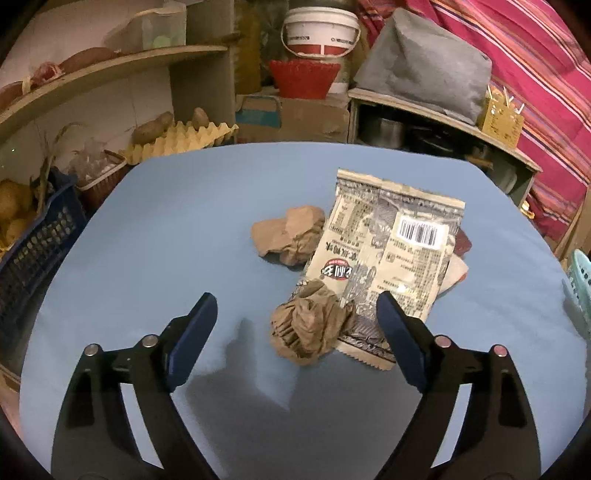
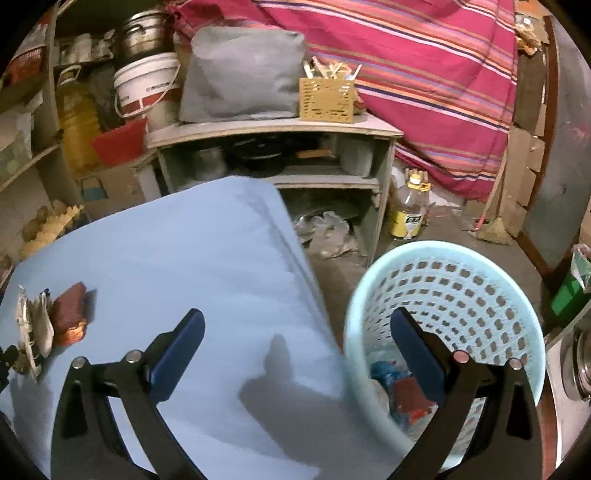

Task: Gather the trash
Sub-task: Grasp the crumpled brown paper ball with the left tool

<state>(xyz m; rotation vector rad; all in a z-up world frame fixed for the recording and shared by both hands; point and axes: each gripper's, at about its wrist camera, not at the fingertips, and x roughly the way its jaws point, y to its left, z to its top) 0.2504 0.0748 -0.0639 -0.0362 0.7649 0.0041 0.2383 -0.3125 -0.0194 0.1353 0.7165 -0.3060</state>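
On the blue table (image 1: 166, 229) lies a pile of trash: a crumpled brown paper ball (image 1: 312, 326), a second crumpled brown paper (image 1: 288, 234) farther back, and a flat printed snack wrapper (image 1: 391, 251) with a barcode. My left gripper (image 1: 297, 321) is open, with the near paper ball between its fingers but untouched by the pads. My right gripper (image 2: 297, 341) hangs open and empty over the table's right edge, beside a light blue perforated bin (image 2: 454, 295) holding some trash. A reddish-brown wrapper (image 2: 70, 314) lies at the left in the right wrist view.
Shelves with potatoes and an egg tray (image 1: 184, 138) stand behind the table, a dark blue crate (image 1: 33, 251) at its left. A low shelf unit (image 2: 273, 155) with pots, a white bucket (image 1: 321, 31) and a plastic bottle (image 2: 410, 210) on the floor lie beyond.
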